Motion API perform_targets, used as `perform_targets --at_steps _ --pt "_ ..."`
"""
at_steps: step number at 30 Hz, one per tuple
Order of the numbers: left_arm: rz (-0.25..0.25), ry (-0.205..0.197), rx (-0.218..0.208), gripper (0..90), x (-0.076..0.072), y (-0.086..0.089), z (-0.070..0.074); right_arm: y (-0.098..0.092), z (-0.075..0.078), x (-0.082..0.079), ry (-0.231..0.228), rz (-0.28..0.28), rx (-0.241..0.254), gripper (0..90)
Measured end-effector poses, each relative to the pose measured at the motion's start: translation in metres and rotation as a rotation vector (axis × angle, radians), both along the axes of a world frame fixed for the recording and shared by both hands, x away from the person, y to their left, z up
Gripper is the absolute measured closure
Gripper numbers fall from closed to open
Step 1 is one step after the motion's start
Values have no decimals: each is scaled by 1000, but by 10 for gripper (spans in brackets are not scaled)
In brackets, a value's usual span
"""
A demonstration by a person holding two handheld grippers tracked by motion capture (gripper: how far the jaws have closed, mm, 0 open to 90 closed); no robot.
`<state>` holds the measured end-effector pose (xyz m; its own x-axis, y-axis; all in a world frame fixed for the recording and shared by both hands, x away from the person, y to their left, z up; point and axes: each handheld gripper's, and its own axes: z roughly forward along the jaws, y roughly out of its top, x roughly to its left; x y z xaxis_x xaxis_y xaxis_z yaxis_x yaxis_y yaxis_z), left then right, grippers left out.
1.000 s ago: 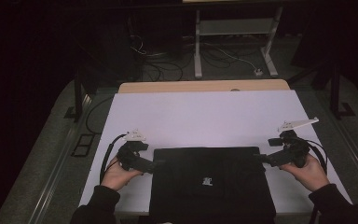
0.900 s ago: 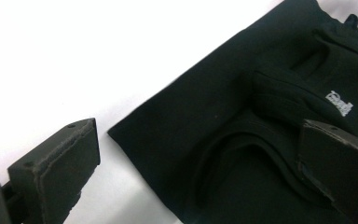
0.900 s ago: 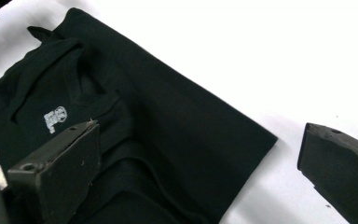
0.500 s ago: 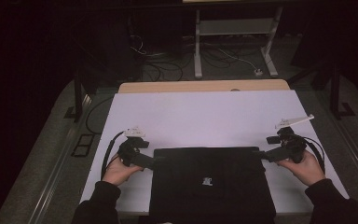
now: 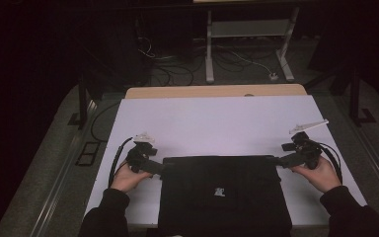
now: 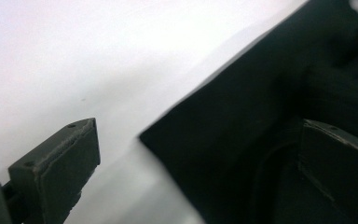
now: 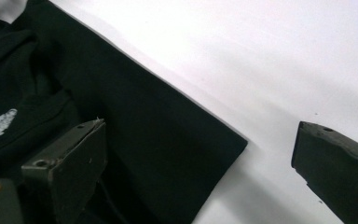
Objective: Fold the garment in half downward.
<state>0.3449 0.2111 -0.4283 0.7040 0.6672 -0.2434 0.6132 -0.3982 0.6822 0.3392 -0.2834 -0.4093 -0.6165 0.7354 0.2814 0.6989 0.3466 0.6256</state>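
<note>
White table (image 5: 217, 118) bears a folded black garment (image 5: 222, 192), with left gripper (image 5: 154, 167) and right gripper (image 5: 282, 161) open-jawed astride its far corners, apparently to pinch them.

The near middle of the white table (image 5: 217, 118) is covered by a flat black garment (image 5: 222, 195), reaching its near edge. The far half up to the far edge is left bare, and narrow strips are left free along both side edges.

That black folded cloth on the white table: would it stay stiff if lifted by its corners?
The black folded cloth looks like soft fabric, so it would probably sag. It lies flat in layers, so it may unfold.
</note>
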Motion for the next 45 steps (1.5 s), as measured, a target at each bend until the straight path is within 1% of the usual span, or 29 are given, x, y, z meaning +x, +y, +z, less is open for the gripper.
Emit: perform_targets --at_steps 2,4,6,9,11,12,13,15,16,19,20,22,24,26,28,30,33,36,37,38,39,44,45 --pt "0 9 -1 0 2 1 -2 -1 -2 2 0 0 -2 46" --pt "2 8 -2 0 3 1 -2 -1 -3 4 3 -2 -4 53" --pt "9 7 -12 0 4 2 -3 -2 -5 6 4 -6 -5 58" --pt "17 15 -8 44 6 3 -4 -5 -8 9 0 -19 -5 70" --pt "24 25 4 57 7 4 -6 -7 -9 11 4 -28 1 80" --pt "28 29 3 60 8 4 -6 -8 -10 11 14 -31 11 95" --pt "32 33 0 62 9 5 -7 -10 -11 12 14 -31 16 115" --pt "32 35 6 68 10 6 -8 -12 -13 14 23 -34 29 137" --pt "39 36 -3 75 10 6 -9 -13 -14 15 26 -34 34 141" --pt "33 35 -6 115 11 7 -9 -14 -18 18 36 -24 38 171" --pt "38 36 -8 127 12 6 -10 -14 -19 18 37 -24 39 180" --pt "39 44 -7 130 13 7 -11 -15 -20 20 41 -23 40 201" --pt "44 60 -10 135 15 8 -13 -15 -21 21 42 -22 42 229" --pt "49 65 -13 141 17 9 -14 -16 -22 22 41 -20 46 267" --pt "57 63 -22 162 19 11 -15 -17 -23 23 50 -14 54 306" --pt "60 56 -25 176 20 12 -16 -16 -24 23 56 -6 50 332" --pt "54 47 -18 195 19 11 -16 -14 -26 23 58 7 39 369" --pt "39 35 -9 217 18 8 -16 -12 -26 24 55 8 28 414" --pt "38 33 -8 224 18 7 -16 -12 -27 24 55 5 27 416" --pt "37 35 -17 233 19 7 -16 -11 -27 24 58 5 25 423" --pt "37 40 -25 250 19 7 -16 -11 -27 24 57 8 21 448" --pt "33 42 -34 352 20 9 -17 -9 -30 26 61 4 17 493" --pt "32 42 -35 376 19 8 -17 -8 -30 26 59 0 9 506"
